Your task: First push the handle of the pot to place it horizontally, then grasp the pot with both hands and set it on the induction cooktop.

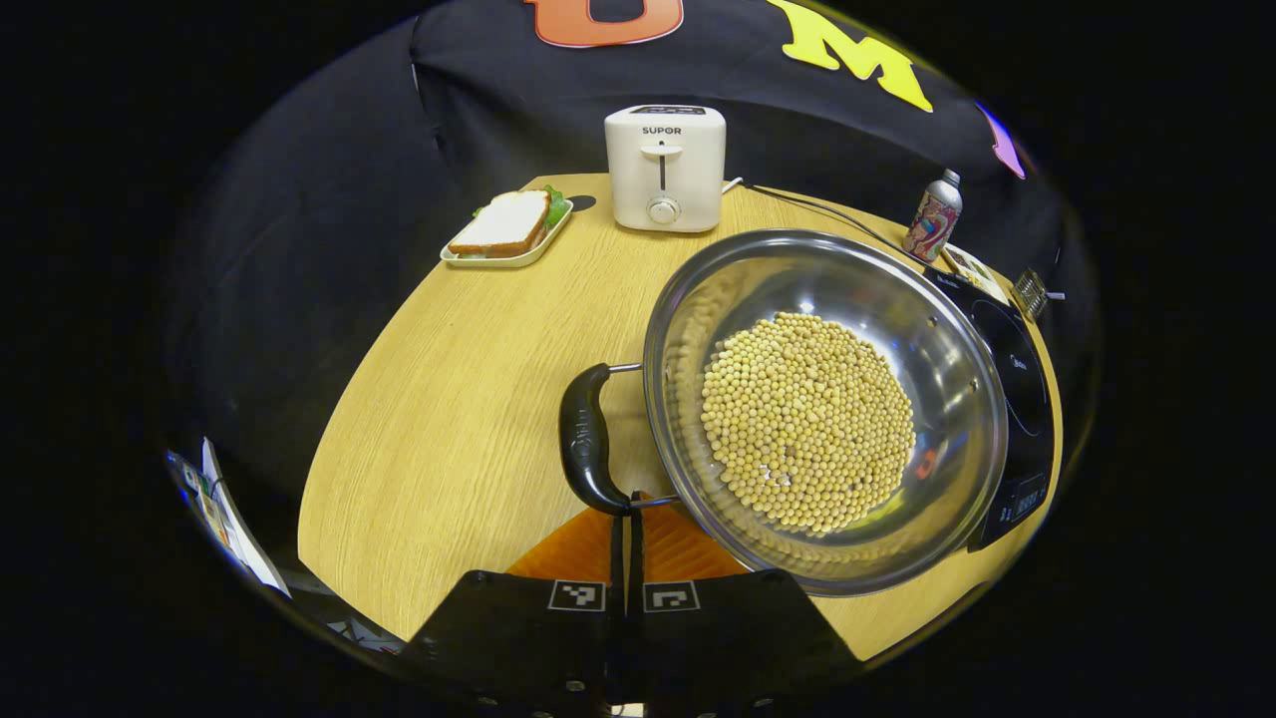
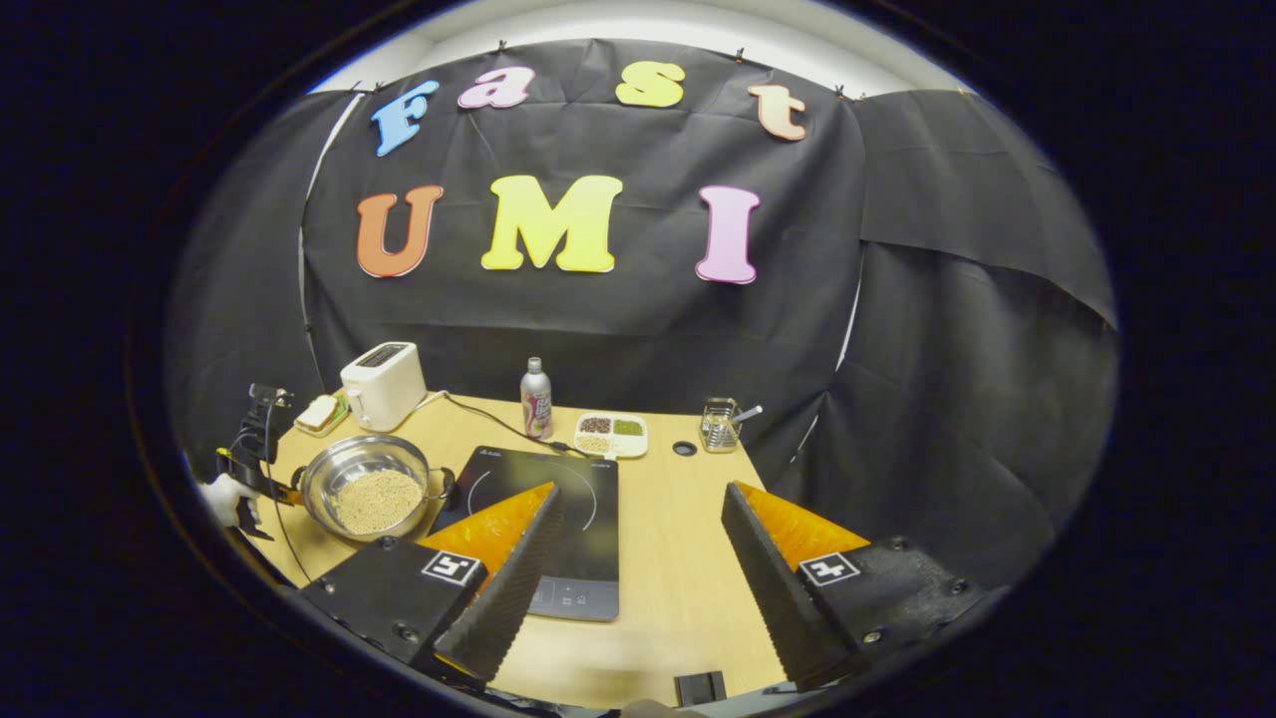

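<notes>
Steel pot [image 1: 823, 409] of pale round beans [image 1: 807, 422] on the wooden desk [image 1: 449, 419], its right edge overlapping the black induction cooktop [image 1: 1022, 399]. Black side handle [image 1: 586, 439] of the pot on the near left, lying roughly level beside the rim. Left gripper [image 1: 627, 524] low in the left gripper view, jaws pressed together with only a thin slit between them, tips right at the lower end of that handle; contact hard to confirm.

Behind the pot: white toaster [image 1: 665, 168] with its cord trailing right, a tray [image 1: 510, 251] carrying a sandwich [image 1: 503, 223] to the left of it, a printed bottle [image 1: 933, 215] at the far right near a small wire rack [image 1: 1031, 292].

Right gripper [image 2: 638, 529] well apart from the pot, held above the near edge of the desk, jaws spread wide and pinching nothing. Cooktop surface between and beyond the jaws, bare on top. Seen from there, pot at the far left, with the other gripper and a gloved hand [image 2: 221, 497] just beside it. Along the back edge of the desk: a divided dish [image 2: 611, 434] of grains and the wire rack with a utensil in it.
</notes>
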